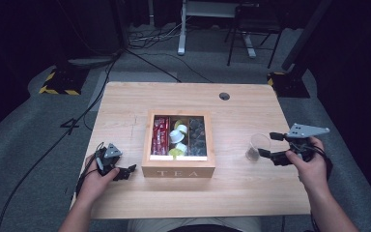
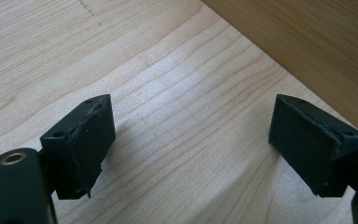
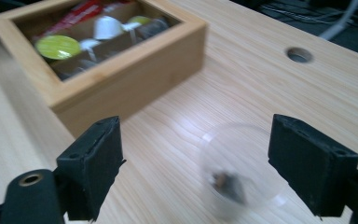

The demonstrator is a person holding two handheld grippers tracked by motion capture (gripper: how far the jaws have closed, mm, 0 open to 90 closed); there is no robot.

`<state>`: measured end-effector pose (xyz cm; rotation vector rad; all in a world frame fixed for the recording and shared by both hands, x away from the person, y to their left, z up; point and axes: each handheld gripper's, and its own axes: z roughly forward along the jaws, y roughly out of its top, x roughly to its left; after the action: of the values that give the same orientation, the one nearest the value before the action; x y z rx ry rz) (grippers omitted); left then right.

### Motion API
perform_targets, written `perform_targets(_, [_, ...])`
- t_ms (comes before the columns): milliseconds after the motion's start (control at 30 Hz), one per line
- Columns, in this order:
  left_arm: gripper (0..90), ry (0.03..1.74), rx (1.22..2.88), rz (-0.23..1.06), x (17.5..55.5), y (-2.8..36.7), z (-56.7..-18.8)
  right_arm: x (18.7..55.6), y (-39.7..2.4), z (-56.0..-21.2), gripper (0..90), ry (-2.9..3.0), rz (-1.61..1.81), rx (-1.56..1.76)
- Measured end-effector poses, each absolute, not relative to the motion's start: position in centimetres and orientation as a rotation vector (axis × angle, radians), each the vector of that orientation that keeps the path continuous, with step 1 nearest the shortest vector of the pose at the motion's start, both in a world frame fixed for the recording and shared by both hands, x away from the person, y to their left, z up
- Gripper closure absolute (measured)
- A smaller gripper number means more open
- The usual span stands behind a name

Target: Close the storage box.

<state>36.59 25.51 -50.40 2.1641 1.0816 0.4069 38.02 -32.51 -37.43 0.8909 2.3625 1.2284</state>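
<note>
A light wooden table [image 1: 125, 104] carries a wooden box [image 1: 178, 166] lettered TEA on its near wall, standing near the table's middle and a little toward the person. Its three lengthwise compartments hold red packets [image 1: 161, 135] on the left, white capsules [image 1: 179, 131] and a yellow-green capsule [image 1: 176, 152] in the middle, and dark capsules [image 1: 197, 136] on the right. To the right of the box, apart from it, a clear plastic cup [image 1: 257, 146] stands upright on the table with a small dark item at its bottom; what that item is cannot be told. The right gripper [image 1: 272, 144], held in the person's right hand [image 1: 310, 166], sits just right of the cup with its jaws spread wide and pointing toward it; in the right gripper view the blurred cup [image 3: 241, 172] lies between the two black jaws, nearer the right one, with no contact visible. The box [image 3: 121, 70] shows behind in that view, its capsules in sight. The left gripper [image 1: 123, 172] rests low on the table just left of the box's near left corner, held in the left hand [image 1: 94, 181]. In the left gripper view its jaws stand wide apart over bare wood, holding nothing, with the box's side wall [image 2: 307, 42] at the upper right
</note>
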Motion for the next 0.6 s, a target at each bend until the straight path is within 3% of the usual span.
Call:
perform_targets(333, [14.8, 1.082, 2.166, 0.411, 36.6, 25.5, -50.4, 38.5, -38.3, -39.9, 23.7, 2.309, 1.128, 1.073])
perform_targets(600, [14.8, 1.083, 2.166, 0.411, 36.6, 25.5, -50.4, 39.0, -41.1, -43.5, 21.8, 2.319, 1.085, 1.178])
